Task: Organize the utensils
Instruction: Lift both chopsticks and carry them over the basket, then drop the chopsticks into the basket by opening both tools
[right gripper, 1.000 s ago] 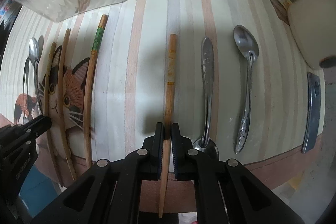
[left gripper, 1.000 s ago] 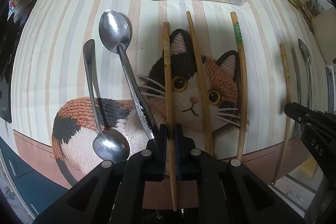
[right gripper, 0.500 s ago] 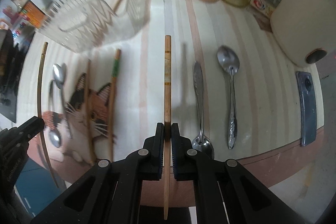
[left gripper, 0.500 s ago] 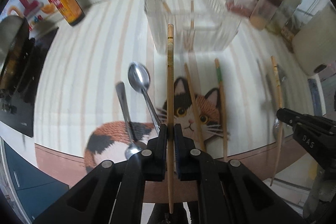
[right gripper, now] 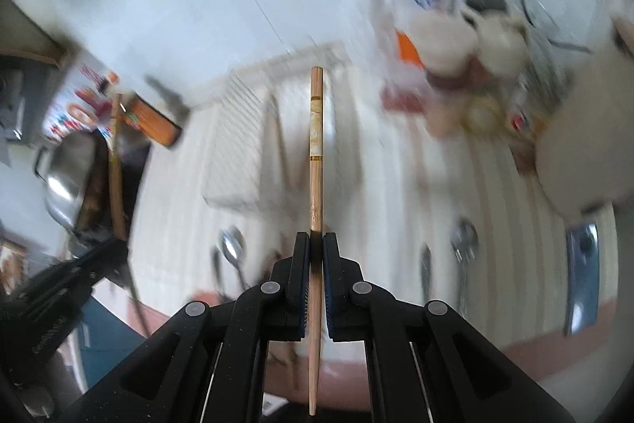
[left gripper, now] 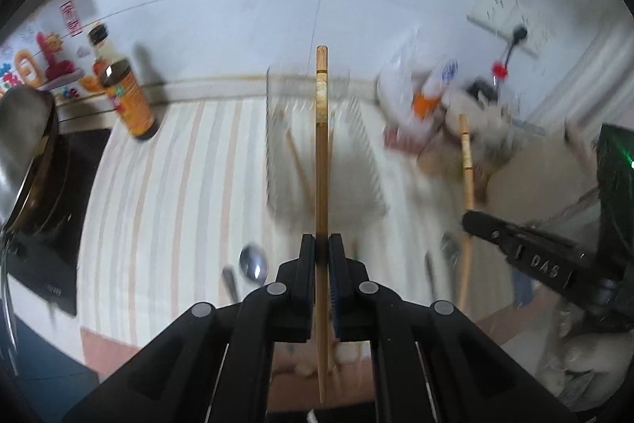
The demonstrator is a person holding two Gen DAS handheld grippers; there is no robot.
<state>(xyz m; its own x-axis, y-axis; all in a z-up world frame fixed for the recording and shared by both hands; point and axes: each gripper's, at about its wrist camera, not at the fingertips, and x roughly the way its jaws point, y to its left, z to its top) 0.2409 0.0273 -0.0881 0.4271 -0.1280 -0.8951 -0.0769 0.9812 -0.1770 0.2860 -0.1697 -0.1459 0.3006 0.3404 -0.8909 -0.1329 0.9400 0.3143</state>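
My left gripper [left gripper: 321,244] is shut on a wooden chopstick [left gripper: 321,145], held high above the striped counter and pointing at the clear plastic utensil rack [left gripper: 317,153]. My right gripper [right gripper: 316,242] is shut on a second wooden chopstick [right gripper: 316,145], also lifted and pointing toward the rack [right gripper: 277,145]. The right gripper and its chopstick [left gripper: 467,165] show at the right of the left wrist view. Spoons [left gripper: 253,264] and other utensils lie blurred on the counter below. At least one chopstick leans inside the rack.
A sauce bottle [left gripper: 125,94] stands at the back left beside a steel pan [left gripper: 23,153] on a black hob. Jars and bottles [left gripper: 436,94] crowd the back right. A phone [right gripper: 582,272] and two spoons [right gripper: 463,240] lie at the right.
Both grippers have lifted their chopsticks off the counter and risen well above it, tilting up toward the rack and wall. The cat mat and remaining utensils have dropped low in both views.
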